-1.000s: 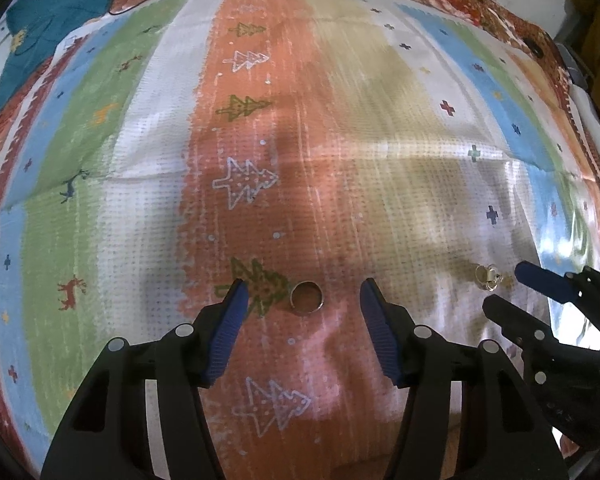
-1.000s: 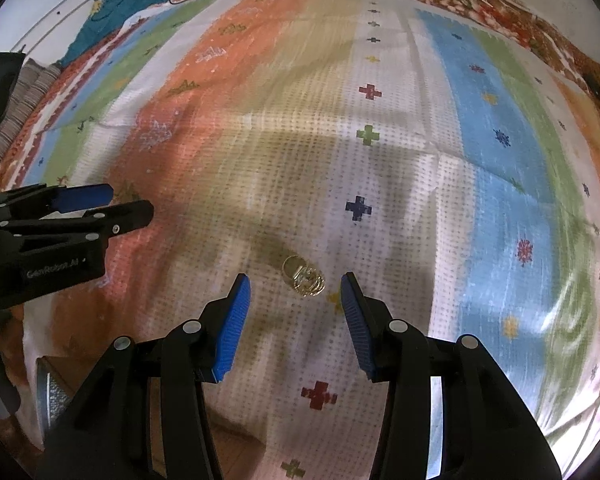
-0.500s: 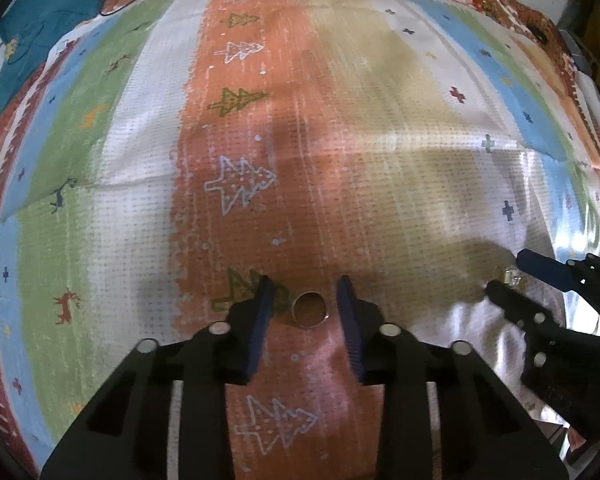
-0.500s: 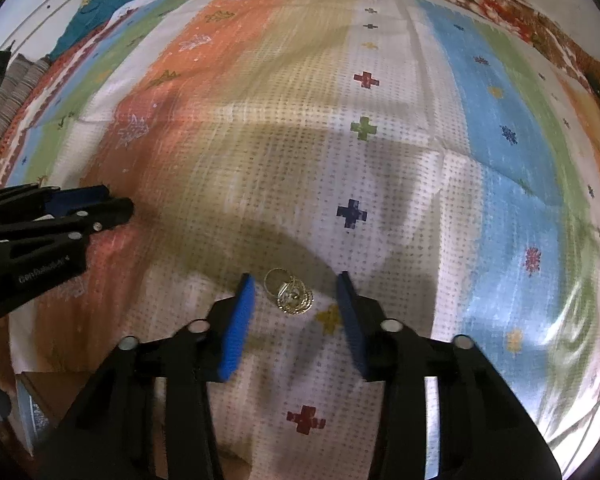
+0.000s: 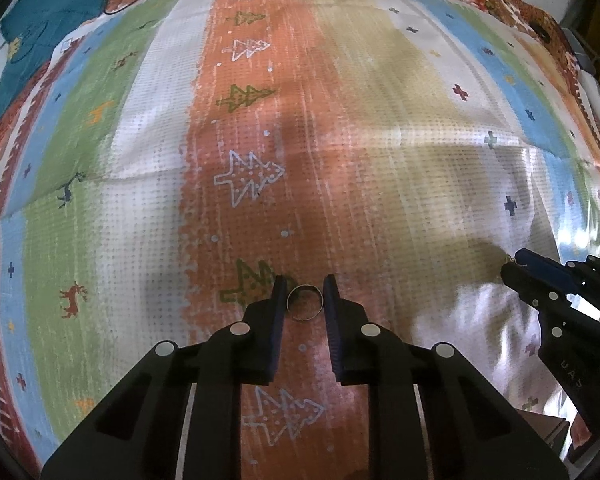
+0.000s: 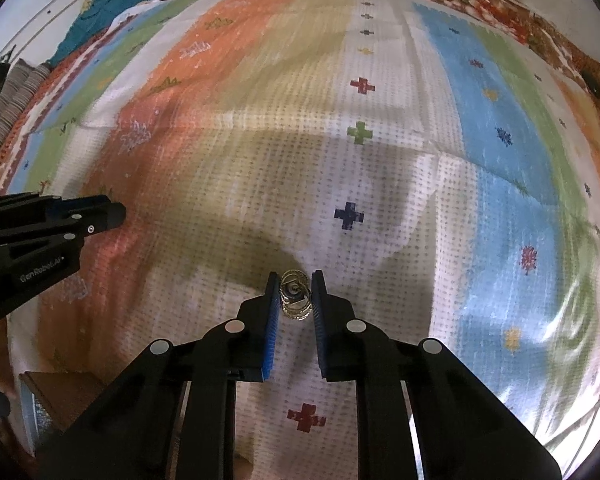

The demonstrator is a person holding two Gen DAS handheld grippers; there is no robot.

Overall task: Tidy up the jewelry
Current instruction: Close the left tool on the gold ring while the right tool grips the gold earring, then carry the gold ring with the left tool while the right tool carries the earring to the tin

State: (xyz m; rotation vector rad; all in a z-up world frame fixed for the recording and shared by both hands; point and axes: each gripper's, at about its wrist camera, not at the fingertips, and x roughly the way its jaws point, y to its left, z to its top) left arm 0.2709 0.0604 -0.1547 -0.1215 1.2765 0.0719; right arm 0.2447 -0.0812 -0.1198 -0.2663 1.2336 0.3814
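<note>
A plain metal ring (image 5: pixel 306 318) lies on the orange stripe of the bedspread (image 5: pixel 340 120). My left gripper (image 5: pixel 305 286) points down over it, its jaws closing, and both blue pads touch the ring's sides. A small cluster of gold earrings (image 6: pixel 295 298) rests on the white stripe. My right gripper (image 6: pixel 295 280) has its jaws closing on that cluster, with the pads against it on both sides. Each gripper shows in the other's view: the right gripper (image 5: pixel 514 262) at the right edge, the left gripper (image 6: pixel 112 210) at the left edge.
The striped bedspread, printed with trees and crosses, fills both views. A teal garment (image 5: pixel 40 32) lies at the far left corner. A brown wooden surface with a metal edge (image 6: pixel 60 396) shows at the lower left of the right wrist view.
Both grippers have narrowed from wide open. The left pads now meet the ring, and the right pads now meet the earrings. Neither hand has shifted noticeably.
</note>
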